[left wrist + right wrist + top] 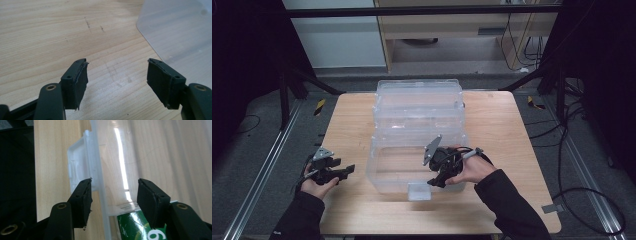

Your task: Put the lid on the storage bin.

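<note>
Right gripper (438, 181) straddling the front rim of the clear plastic box (398, 167) on the wooden table (492, 120).

In the right gripper view its jaws stand apart, one outside and one inside the front wall beside the white latch (78, 167), and the pads are not pressing on it. A green label (140, 226) shows low through the plastic, though what it belongs to is hard to tell. The box sits mid-table with its lid (418, 102) thrown back. The left gripper (343, 171) rests left of the box, released, with bare wood between its jaws.
</note>
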Demonstrator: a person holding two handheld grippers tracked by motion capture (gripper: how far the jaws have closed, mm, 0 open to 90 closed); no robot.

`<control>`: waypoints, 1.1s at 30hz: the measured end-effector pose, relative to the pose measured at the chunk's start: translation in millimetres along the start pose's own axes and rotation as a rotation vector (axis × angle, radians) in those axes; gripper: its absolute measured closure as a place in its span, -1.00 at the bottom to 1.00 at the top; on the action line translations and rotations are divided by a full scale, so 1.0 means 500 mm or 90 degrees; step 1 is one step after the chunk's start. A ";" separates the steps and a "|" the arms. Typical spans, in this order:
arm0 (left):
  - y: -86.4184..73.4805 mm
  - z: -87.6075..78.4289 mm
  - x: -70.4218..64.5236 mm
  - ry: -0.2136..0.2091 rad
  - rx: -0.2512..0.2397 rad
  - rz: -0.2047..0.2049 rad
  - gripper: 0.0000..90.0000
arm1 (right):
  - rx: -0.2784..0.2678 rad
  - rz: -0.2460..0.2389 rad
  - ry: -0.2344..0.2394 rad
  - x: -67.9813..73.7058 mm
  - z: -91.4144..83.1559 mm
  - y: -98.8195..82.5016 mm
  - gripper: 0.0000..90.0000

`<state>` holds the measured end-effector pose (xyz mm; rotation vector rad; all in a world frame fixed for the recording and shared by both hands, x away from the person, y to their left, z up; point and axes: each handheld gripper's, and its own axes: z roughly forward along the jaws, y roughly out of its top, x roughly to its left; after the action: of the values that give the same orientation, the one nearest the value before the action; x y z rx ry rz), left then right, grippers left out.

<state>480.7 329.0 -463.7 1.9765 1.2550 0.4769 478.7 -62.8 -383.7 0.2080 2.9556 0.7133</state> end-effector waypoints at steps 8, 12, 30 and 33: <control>0.037 -0.021 -0.003 -0.006 -0.034 0.010 -0.24 | 0.028 0.003 0.025 0.004 0.020 -0.004 0.08; 0.064 -0.039 -0.004 -0.011 -0.061 0.016 -0.22 | 0.042 0.004 0.028 0.006 0.030 -0.004 0.16; 0.201 -0.081 -0.026 -0.055 -0.103 0.103 -0.13 | 0.059 0.005 0.037 0.011 0.036 0.000 0.31; 0.227 -0.087 -0.035 -0.063 -0.104 0.121 -0.13 | 0.070 0.002 0.037 0.014 0.039 0.001 0.27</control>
<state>514.7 301.6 -349.1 1.9637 0.9422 0.5503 474.4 -52.7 -401.4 0.2031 3.0528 0.5680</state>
